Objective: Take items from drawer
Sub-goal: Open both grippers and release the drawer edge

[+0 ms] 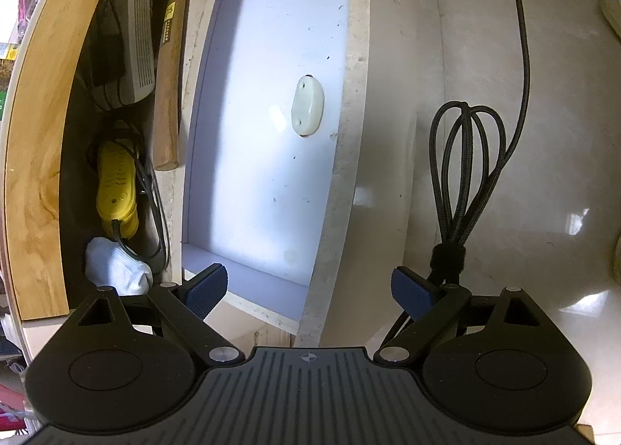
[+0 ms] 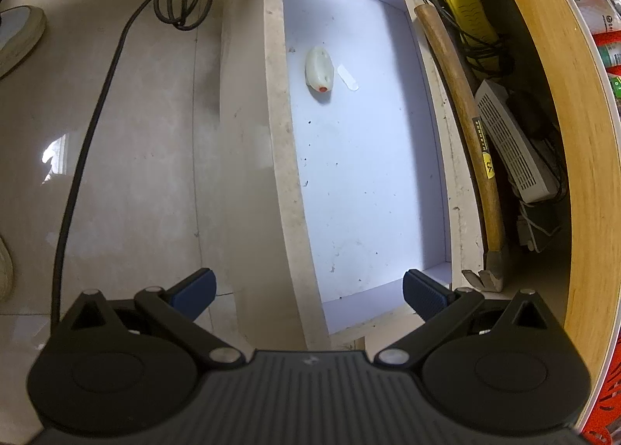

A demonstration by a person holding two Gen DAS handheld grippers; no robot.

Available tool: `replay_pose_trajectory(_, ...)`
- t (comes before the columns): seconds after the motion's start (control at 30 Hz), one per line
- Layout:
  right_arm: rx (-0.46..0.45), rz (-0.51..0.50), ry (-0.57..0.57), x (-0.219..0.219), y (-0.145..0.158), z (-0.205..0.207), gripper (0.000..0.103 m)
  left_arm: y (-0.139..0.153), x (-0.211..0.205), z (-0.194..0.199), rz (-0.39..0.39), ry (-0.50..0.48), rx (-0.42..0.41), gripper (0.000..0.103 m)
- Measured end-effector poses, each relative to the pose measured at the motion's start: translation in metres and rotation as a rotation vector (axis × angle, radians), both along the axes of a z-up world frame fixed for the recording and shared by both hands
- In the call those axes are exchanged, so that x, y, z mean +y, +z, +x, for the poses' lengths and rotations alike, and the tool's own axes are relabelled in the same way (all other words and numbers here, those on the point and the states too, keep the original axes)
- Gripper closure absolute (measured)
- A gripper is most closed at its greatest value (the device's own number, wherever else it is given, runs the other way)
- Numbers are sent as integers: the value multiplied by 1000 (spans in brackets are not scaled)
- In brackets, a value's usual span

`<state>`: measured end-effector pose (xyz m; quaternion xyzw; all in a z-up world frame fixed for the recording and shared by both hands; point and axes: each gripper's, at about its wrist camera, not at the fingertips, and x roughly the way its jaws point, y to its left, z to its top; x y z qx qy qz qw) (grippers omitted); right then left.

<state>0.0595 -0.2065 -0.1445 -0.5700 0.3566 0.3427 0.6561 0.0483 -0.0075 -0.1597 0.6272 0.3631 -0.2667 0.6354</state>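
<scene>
Both tools empty, jaws spread wide: left gripper (image 1: 308, 287) and right gripper (image 2: 308, 289) hover over opposite short ends of the open drawer (image 1: 351, 103). Only pickable item: a small pale bottle (image 2: 319, 68) lying flat on the drawer floor, just beside the front wall, long axis parallel to that wall, red-tipped end toward the right gripper. A small white strip (image 2: 347, 77) lies beside it. Left looks nearer.
</scene>
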Motion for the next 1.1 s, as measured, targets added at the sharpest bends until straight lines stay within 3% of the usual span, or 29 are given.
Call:
replay_pose_trajectory(0.7,6,26,-22,-1,5,1,0,0,0,3,-9,-10,4,10)
replay_pose_trajectory(0.87,16,77,-94,0,12,8,0,5,-3,8,-56,29,-6,10)
replay_pose_trajectory(1.1,46,172,-283,-1,27,25,0,18,-7,23,-176,183,12,10)
